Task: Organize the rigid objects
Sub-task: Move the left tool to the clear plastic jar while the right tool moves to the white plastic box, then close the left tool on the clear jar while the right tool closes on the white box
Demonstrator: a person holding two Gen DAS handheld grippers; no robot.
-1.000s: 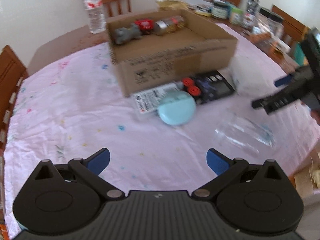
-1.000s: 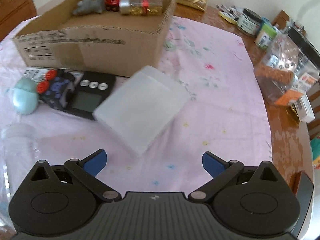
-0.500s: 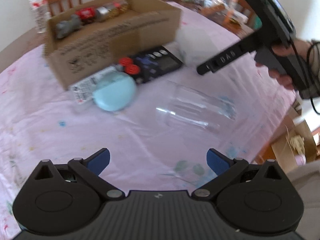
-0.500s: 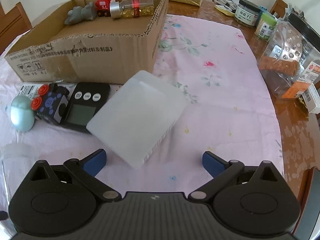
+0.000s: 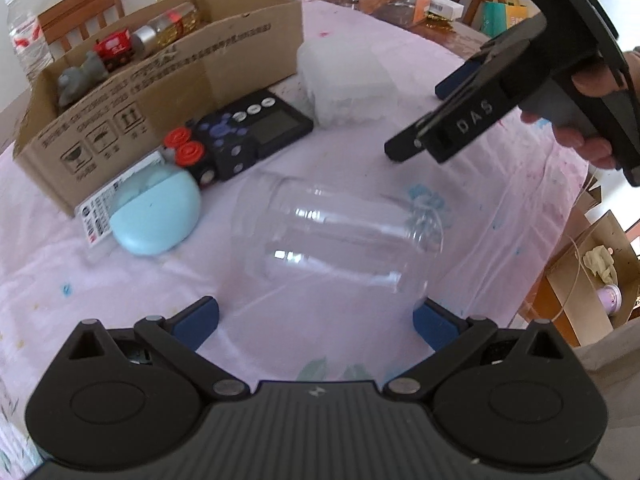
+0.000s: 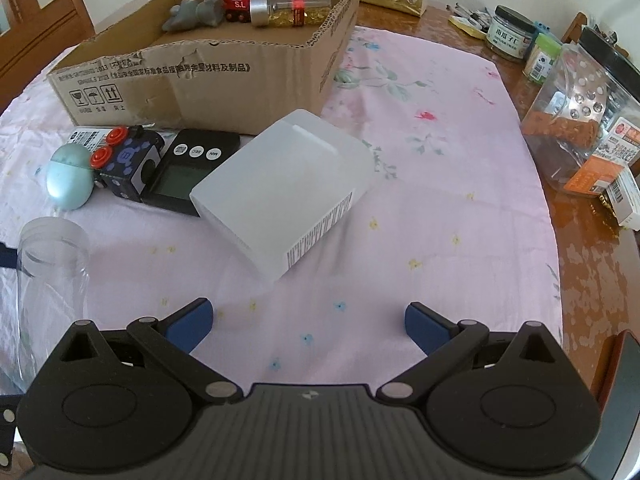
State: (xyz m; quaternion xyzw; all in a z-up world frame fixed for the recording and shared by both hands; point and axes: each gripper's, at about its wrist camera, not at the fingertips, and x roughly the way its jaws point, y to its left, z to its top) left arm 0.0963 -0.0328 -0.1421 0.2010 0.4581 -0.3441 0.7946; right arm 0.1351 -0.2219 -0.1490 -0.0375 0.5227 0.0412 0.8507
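The clear jar [image 5: 336,236] lies on its side on the desk [image 5: 120,280], directly in front of the left claw [image 5: 316,320], long axis approx. across the wide-open jaws. The right claw [image 6: 306,322], also wide and empty, faces the white box [image 6: 280,188]. In the carton [image 6: 200,80] are seen a grey toy, a red train and a bottle.

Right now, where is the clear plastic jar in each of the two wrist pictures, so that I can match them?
Left wrist view: the clear plastic jar lies on its side at centre, just ahead of the open left gripper.
Right wrist view: the jar is at the far left edge, left of the open right gripper.
Shared landmark: the cardboard box, behind the jar in both views.
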